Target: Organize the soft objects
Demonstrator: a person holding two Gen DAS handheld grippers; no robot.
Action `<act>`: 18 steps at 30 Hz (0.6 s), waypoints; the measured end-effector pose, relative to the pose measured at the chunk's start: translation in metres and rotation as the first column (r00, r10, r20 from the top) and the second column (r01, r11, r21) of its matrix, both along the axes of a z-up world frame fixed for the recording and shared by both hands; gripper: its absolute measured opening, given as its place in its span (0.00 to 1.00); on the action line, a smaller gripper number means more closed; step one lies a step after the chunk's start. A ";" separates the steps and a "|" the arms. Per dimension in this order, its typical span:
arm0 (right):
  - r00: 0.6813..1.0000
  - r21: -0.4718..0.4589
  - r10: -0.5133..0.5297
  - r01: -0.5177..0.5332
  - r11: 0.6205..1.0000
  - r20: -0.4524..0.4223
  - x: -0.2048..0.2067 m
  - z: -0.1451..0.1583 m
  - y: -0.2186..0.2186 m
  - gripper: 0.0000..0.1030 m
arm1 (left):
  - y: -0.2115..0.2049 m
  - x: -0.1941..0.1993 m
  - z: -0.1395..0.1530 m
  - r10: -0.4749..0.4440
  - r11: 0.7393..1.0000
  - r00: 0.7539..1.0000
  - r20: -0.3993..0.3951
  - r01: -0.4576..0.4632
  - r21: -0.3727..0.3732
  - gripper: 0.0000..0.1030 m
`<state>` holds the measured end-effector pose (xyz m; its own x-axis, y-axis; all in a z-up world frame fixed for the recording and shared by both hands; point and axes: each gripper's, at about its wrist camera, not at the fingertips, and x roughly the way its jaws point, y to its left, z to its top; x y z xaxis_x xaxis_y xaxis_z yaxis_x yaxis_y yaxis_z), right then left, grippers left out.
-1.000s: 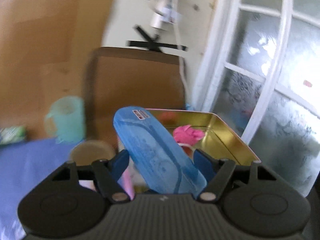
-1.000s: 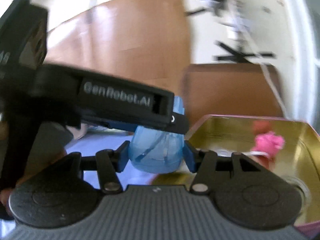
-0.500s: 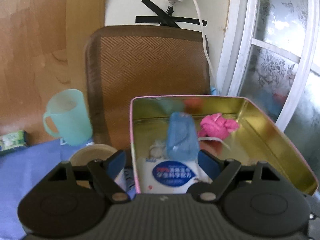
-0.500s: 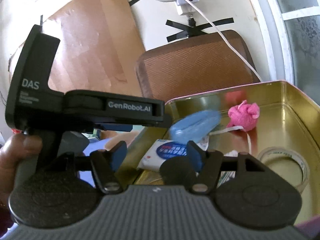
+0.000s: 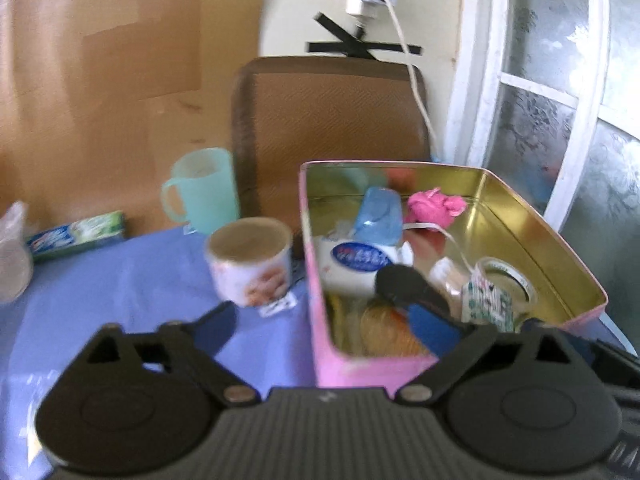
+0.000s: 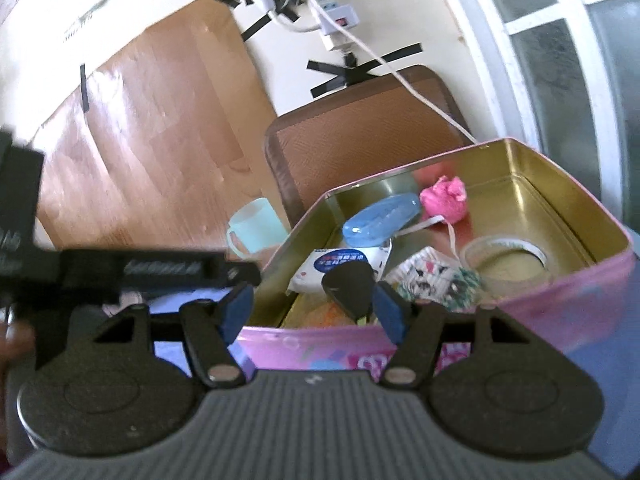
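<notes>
The blue soft pouch lies in the pink tin, against its far wall. Beside the pouch sits a pink plush. A white wipes pack and a patterned cloth lie nearer. My left gripper straddles the tin's near left corner; its jaws are opening with nothing between them. In front of the tin's near wall my right gripper stands open and holds nothing. A black rounded thing shows beyond it; what it is I cannot tell.
A roll of tape lies in the tin's right end. Left of the tin on the blue-violet cloth stand a printed paper cup and a mint mug. A green box lies further left. A brown mat leans on the wall behind.
A second ago both grippers held the blue pouch above the tin. It now lies inside the tin. Both grippers have let go, spread their jaws and drawn back toward the near side.
</notes>
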<state>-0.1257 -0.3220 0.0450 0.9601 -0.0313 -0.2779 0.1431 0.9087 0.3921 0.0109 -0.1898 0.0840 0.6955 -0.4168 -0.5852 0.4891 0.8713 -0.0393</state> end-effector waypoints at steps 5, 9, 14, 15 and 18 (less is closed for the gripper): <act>1.000 -0.003 0.019 -0.019 1.000 -0.003 -0.018 0.003 0.020 0.69 | 0.028 -0.035 0.000 0.074 0.997 0.997 0.013 -0.074 -0.003 1.00; 1.000 -0.016 0.019 -0.019 1.000 -0.003 -0.032 0.006 0.030 0.76 | 0.046 -0.052 0.001 0.092 0.995 0.996 -0.005 -0.092 -0.035 1.00; 1.000 0.003 -0.014 0.014 1.000 -0.009 -0.045 0.007 0.031 0.76 | 0.062 -0.066 0.000 0.129 0.991 0.992 -0.007 -0.130 -0.045 1.00; 1.000 0.009 -0.021 0.021 1.000 -0.005 -0.047 0.008 0.030 0.76 | 0.064 -0.069 -0.001 0.133 0.990 0.991 -0.004 -0.133 -0.045 1.00; 0.999 0.007 -0.048 0.048 0.999 0.019 -0.055 0.011 0.031 0.78 | 0.069 -0.076 -0.001 0.133 0.990 0.991 0.000 -0.132 -0.048 1.00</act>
